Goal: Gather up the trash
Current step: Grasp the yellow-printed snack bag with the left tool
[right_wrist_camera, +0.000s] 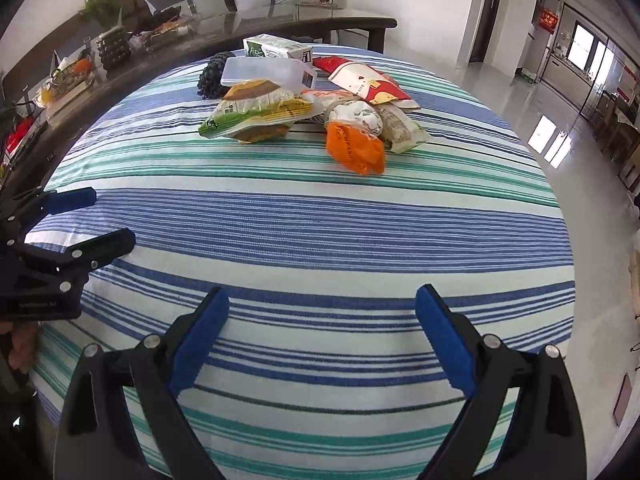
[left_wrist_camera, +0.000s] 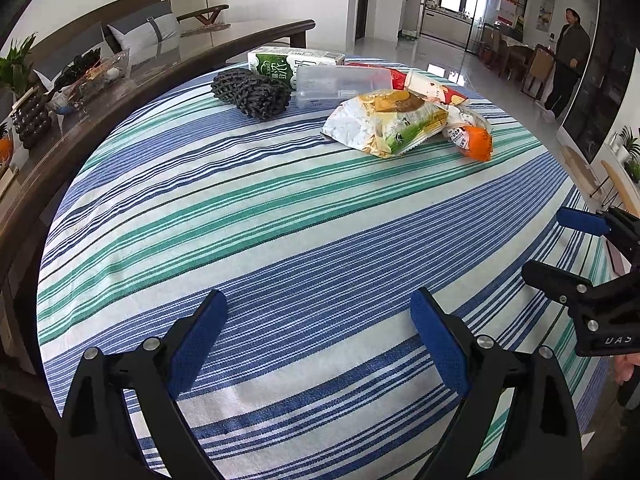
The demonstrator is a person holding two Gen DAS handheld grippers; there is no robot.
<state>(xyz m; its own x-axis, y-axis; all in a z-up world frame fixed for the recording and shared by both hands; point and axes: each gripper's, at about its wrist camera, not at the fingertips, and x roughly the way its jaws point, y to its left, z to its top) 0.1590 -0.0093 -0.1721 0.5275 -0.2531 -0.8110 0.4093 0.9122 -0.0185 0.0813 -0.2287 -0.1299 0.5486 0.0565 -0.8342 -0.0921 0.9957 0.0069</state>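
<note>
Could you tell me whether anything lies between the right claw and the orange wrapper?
Nothing visible does: only bare striped tablecloth lies between the open right claw and the orange wrapper at the pile's near edge.

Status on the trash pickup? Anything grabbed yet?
Done: nothing visibly collected; no bin or bag in view. In hand: nothing. The left gripper and right gripper are both open and empty over bare striped tablecloth. Left: the whole pile at the far side, including the green carton, clear plastic box, black mesh roll, yellow-green snack bag and orange wrapper.
</note>
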